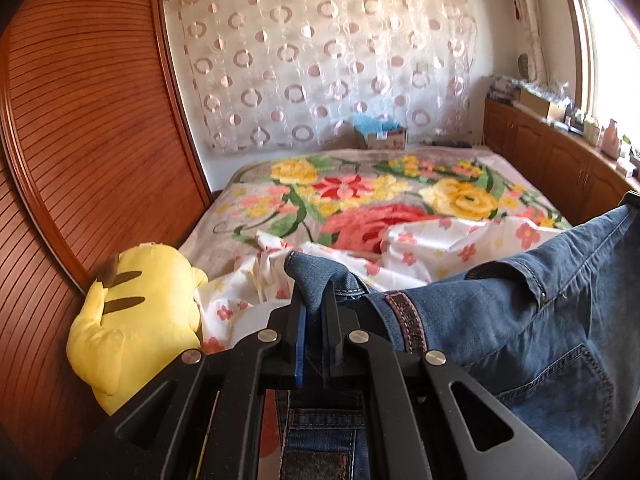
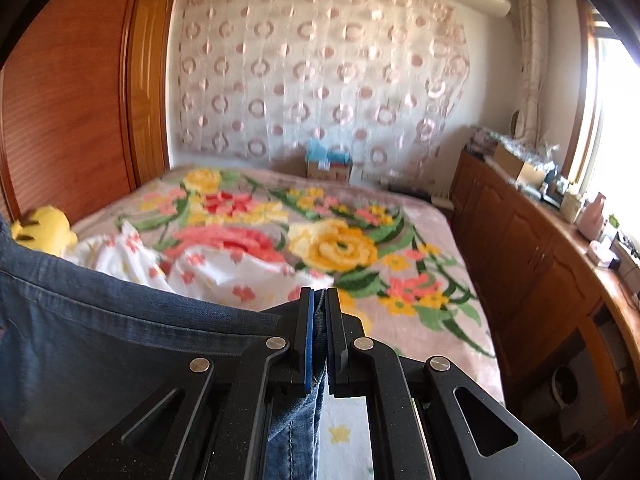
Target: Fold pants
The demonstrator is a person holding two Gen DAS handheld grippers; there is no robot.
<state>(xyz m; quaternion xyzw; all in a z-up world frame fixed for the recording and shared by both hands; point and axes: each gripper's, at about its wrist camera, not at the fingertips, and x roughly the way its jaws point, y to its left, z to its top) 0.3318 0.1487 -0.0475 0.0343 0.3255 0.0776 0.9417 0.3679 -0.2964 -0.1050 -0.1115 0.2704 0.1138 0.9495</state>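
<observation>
While the left gripper [image 1: 316, 300] pinches a bunched corner of the jeans [image 1: 500, 312] near the waistband, the denim stretches from it to the right edge of the left view, held in the air above the bed [image 1: 256, 216]. A white floral sheet [image 1: 420, 248] lies crumpled on the bed's near part, and a yellow plush [image 1: 132, 320] sits at its left edge against the wardrobe [image 1: 80, 140].

Seen from the right wrist, the right gripper [image 2: 319, 312] is pressed together on a thin fold of the same jeans [image 2: 100, 340], which run off toward the left edge and hang below the fingers. Beyond them the blanket [image 2: 340, 248] is bare toward the bed's far right corner.

To do this step well, I judge both grips should keep even tension and level height, so the 2 halves lie flat when lowered onto the bed, away from the sheet.
</observation>
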